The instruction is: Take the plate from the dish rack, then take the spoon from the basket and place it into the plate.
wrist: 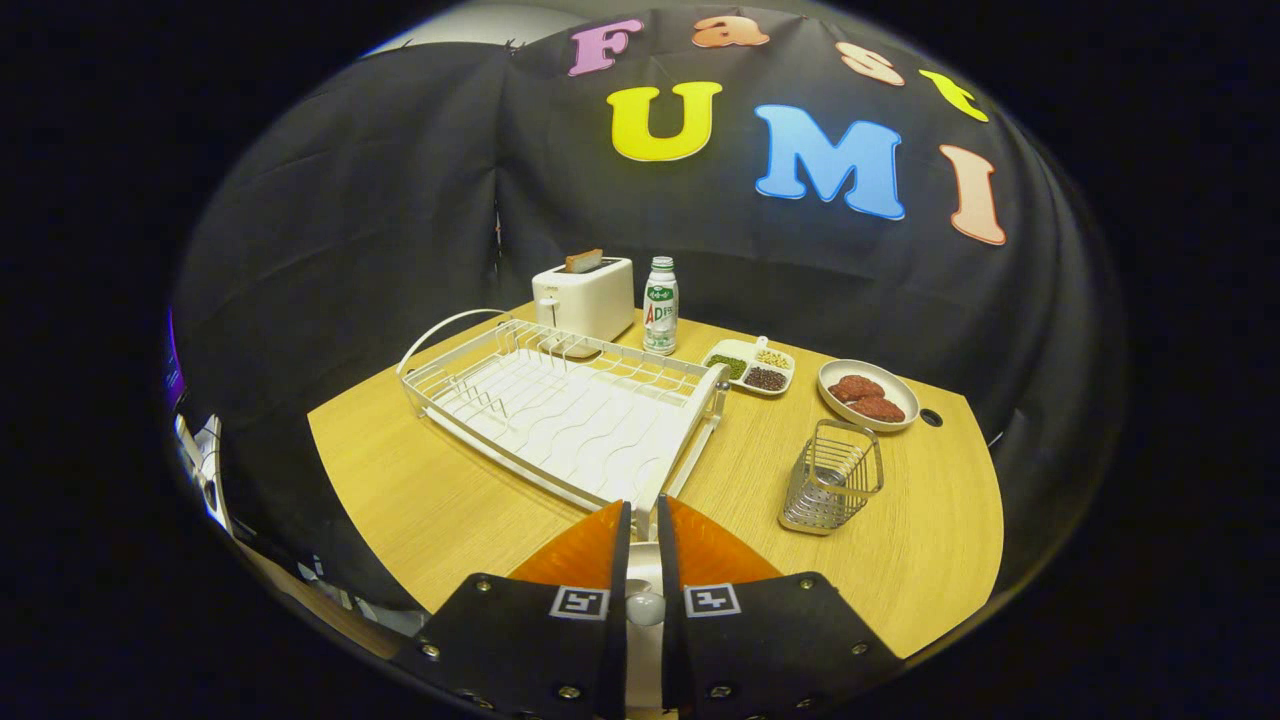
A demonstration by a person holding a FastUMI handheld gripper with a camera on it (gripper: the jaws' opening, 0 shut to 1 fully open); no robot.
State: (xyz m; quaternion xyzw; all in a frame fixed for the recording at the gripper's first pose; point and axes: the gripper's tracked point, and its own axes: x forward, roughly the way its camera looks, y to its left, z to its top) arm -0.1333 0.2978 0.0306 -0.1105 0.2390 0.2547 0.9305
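Observation:
My gripper is shut on a white plate, which I see edge-on as a thin white strip between the fingers. The strip runs forward over the near right corner of the white wire dish rack. The rack stands just ahead of the fingers on the wooden table, and its slots hold nothing. A small metal wire basket stands to the right of the rack, ahead and right of the fingers. I cannot make out what lies inside it.
Behind the rack stand a white toaster with a slice in it and a small bottle. A divided dish of beans and an oval dish with reddish-brown pieces lie beyond the basket. Black cloth walls the table's far sides.

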